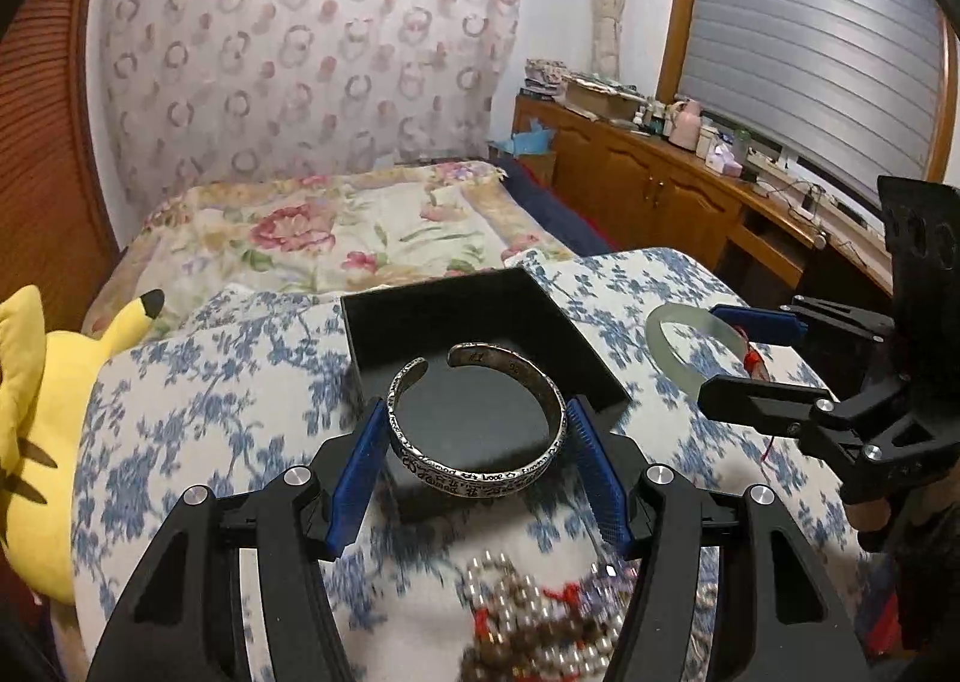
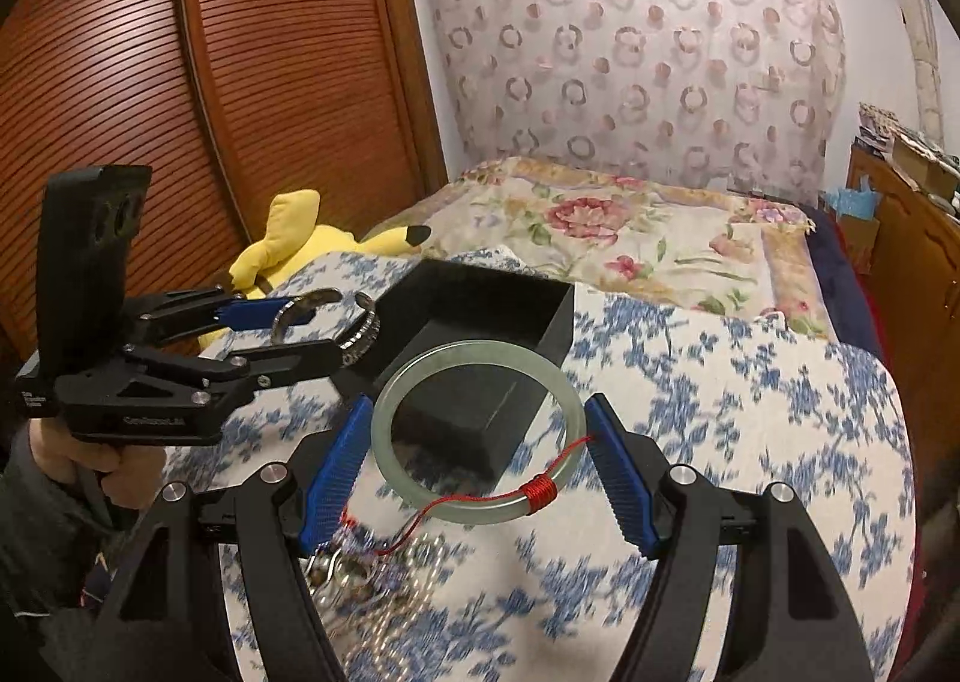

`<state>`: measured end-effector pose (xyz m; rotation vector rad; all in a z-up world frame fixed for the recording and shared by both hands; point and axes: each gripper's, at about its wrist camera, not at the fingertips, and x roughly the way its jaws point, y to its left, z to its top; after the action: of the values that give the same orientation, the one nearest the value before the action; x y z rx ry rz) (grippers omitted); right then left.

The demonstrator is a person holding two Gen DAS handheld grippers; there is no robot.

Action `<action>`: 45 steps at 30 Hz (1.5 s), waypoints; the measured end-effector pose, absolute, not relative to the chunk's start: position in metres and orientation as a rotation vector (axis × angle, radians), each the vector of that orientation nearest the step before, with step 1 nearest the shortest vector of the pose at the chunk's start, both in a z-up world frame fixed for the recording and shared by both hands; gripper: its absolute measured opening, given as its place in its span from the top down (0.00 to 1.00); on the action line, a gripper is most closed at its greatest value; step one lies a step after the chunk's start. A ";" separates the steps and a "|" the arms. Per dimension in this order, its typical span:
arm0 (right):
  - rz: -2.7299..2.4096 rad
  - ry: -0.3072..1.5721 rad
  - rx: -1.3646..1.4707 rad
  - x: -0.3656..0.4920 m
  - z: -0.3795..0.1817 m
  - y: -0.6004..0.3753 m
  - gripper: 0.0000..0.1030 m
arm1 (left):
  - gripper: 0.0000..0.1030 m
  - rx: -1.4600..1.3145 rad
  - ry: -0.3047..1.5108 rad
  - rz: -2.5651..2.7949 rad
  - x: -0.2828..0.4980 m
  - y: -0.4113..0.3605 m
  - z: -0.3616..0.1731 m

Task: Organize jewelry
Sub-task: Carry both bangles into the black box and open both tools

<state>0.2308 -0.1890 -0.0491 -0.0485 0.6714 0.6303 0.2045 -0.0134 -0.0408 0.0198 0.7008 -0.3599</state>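
Beads (image 1: 528, 616) lie blurred in a heap on the quilt (image 1: 180, 382) just under both cameras, with loose strands still to sort. Above them, each tool carries a bangle. Left gripper (image 1: 477, 457) is clamped on the cuff (image 1: 480, 424), its blue pads pressing the cuff's two sides; the cuff lies flat, its gap pointing forward toward the box (image 1: 468, 322). Right gripper (image 2: 480, 460) is clamped on the jade ring (image 2: 477, 424), also held flat, a red thread (image 2: 540, 487) wound round its near rim and trailing down to the beads.

Both bangles hang in the air at the near edge of the box, which lies straight ahead of each tool and opens upward. As I judge it, the left hand is slightly nearer: its cuff already overlaps the box's dark floor, so a short forward reach and a release should do.
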 end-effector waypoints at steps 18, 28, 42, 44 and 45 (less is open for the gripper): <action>0.672 0.703 -0.078 0.291 -0.055 -0.168 0.28 | 0.35 0.036 0.709 -0.280 0.238 -0.009 -0.042; 0.698 0.712 -0.142 0.304 -0.063 -0.138 0.28 | 0.20 0.053 0.681 -0.151 0.232 0.025 -0.034; 0.680 0.745 -0.259 0.311 -0.082 -0.106 0.27 | 0.19 0.041 0.687 -0.100 0.222 0.054 -0.040; 0.671 0.749 -0.271 0.311 -0.084 -0.103 0.27 | 0.19 0.041 0.687 -0.098 0.220 0.056 -0.041; 0.669 0.751 -0.276 0.311 -0.085 -0.102 0.27 | 0.19 0.040 0.687 -0.098 0.219 0.056 -0.041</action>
<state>0.3107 -0.1021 -0.0850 -0.2755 0.7507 0.6687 0.2189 0.0563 -0.0409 0.0405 0.6871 -0.0980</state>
